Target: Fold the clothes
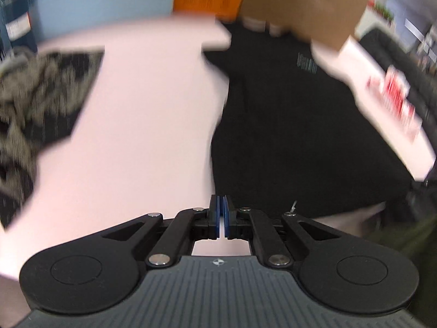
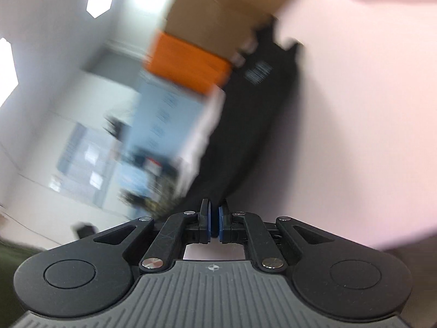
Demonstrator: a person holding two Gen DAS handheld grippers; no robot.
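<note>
A black T-shirt point(image 1: 286, 125) lies spread on the pale pink table point(image 1: 142, 114), its hem edge at the tips of the left gripper point(image 1: 221, 205), whose jaws are pressed together on that edge. The right gripper point(image 2: 214, 210), tilted sideways, is likewise clamped on black cloth. A cardboard box point(image 1: 306, 2) stands behind the shirt's collar; a patterned garment point(image 1: 35, 101) lies well apart.
</note>
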